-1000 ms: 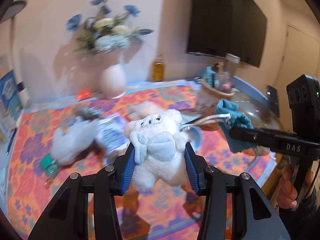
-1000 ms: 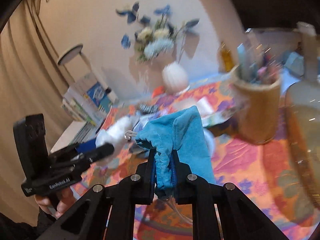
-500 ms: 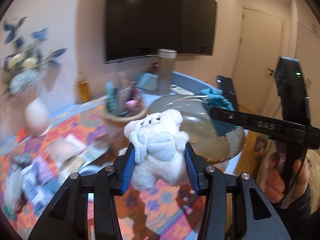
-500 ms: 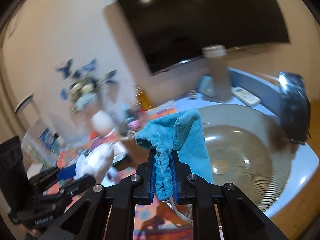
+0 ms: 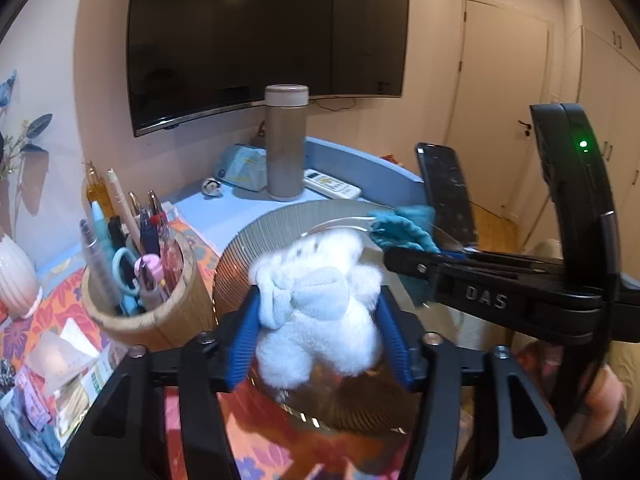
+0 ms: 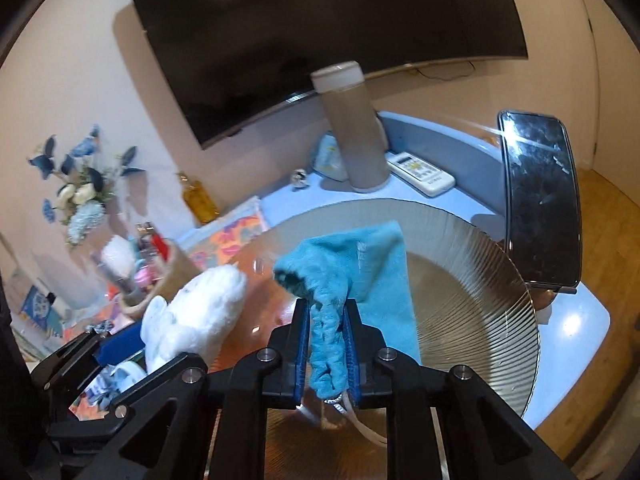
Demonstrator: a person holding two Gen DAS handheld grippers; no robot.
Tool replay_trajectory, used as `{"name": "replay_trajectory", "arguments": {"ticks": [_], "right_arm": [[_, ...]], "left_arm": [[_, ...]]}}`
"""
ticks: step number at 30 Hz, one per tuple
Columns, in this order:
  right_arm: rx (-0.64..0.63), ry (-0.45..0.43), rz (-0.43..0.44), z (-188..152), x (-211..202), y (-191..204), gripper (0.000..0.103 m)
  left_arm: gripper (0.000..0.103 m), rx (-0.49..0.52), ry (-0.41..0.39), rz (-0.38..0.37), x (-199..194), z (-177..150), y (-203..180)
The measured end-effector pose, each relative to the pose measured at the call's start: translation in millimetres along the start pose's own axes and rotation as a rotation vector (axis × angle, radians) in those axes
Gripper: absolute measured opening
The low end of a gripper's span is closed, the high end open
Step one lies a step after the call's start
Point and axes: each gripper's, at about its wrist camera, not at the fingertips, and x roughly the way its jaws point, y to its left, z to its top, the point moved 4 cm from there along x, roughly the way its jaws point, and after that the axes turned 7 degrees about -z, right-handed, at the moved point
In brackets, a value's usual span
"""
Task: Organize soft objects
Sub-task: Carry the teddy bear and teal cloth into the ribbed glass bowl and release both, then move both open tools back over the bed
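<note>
My left gripper (image 5: 320, 320) is shut on a white plush bear with a pale blue bow (image 5: 316, 300) and holds it over the near left side of a large ribbed glass bowl (image 5: 240, 252). My right gripper (image 6: 327, 340) is shut on a teal drawstring pouch (image 6: 360, 276) and holds it above the same bowl (image 6: 480, 292). In the left wrist view the pouch (image 5: 404, 228) and the right gripper (image 5: 400, 258) reach in from the right. In the right wrist view the bear (image 6: 196, 316) sits at the left.
A wooden pen holder (image 5: 136, 300) stands left of the bowl. A tall beige flask (image 5: 286, 144), a white remote (image 5: 332, 186) and a propped phone (image 5: 444, 188) stand behind it. A vase of blue flowers (image 6: 80, 200) and papers (image 5: 60, 364) are at the left.
Both grippers have swung right from the floral cloth to over the glass bowl, carrying the bear and the pouch. The bear now tilts forward over the bowl.
</note>
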Motion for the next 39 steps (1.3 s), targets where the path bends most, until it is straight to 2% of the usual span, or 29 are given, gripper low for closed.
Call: {"name": "replay_trajectory", "arguments": {"ticks": [2, 3, 5, 6, 7, 8, 15, 18, 23, 28, 32, 36, 39], "right_arm": [[0.014, 0.022, -0.012, 2.0, 5.9, -5.6, 0.024], [0.019, 0.023, -0.02, 2.3, 6.3, -7.6, 0.028], [0.02, 0.011, -0.031, 1.3, 2.7, -10.9, 0.043], [0.022, 0.003, -0.033, 0.7, 0.4, -11.7, 0.048], [0.028, -0.01, -0.033, 0.1, -3.4, -12.5, 0.058], [0.032, -0.02, -0.034, -0.2, -6.0, -12.9, 0.06], [0.049, -0.027, 0.043, -2.1, -26.5, 5.8, 0.06], [0.019, -0.038, 0.069, -7.5, -36.8, 29.0, 0.06], [-0.06, -0.03, 0.178, -24.9, -49.2, 88.1, 0.062], [-0.199, -0.003, 0.241, -53.7, -47.9, 159.9, 0.073], [-0.28, 0.044, 0.271, -77.3, -36.9, 203.8, 0.073], [-0.331, 0.088, 0.294, -98.0, -24.1, 236.0, 0.073], [-0.359, 0.119, 0.309, -113.2, -10.6, 257.3, 0.073]], "left_arm": [[0.079, -0.004, -0.019, 0.022, 1.5, 0.1, 4.1], [0.08, -0.008, -0.024, 0.014, -0.1, -0.1, 5.9], [0.08, -0.009, -0.027, -0.013, -5.9, -1.3, 7.9], [0.08, -0.006, -0.032, -0.012, -10.3, -2.0, 8.4], [0.08, 0.001, -0.037, -0.005, -13.7, -2.1, 9.2], [0.08, 0.004, -0.04, 0.002, -19.6, -3.3, 10.4], [0.08, -0.02, -0.076, 0.052, -72.8, -15.0, 26.8], [0.08, -0.021, -0.093, 0.112, -102.9, -23.3, 37.0], [0.08, -0.058, -0.107, 0.226, -158.9, -43.2, 67.4], [0.08, -0.165, -0.15, 0.345, -225.6, -66.6, 117.2], [0.08, -0.255, -0.185, 0.427, -274.1, -89.8, 158.3], [0.08, -0.313, -0.186, 0.529, -312.6, -120.3, 200.0], [0.08, -0.388, -0.205, 0.564, -334.6, -143.9, 233.6]]}}
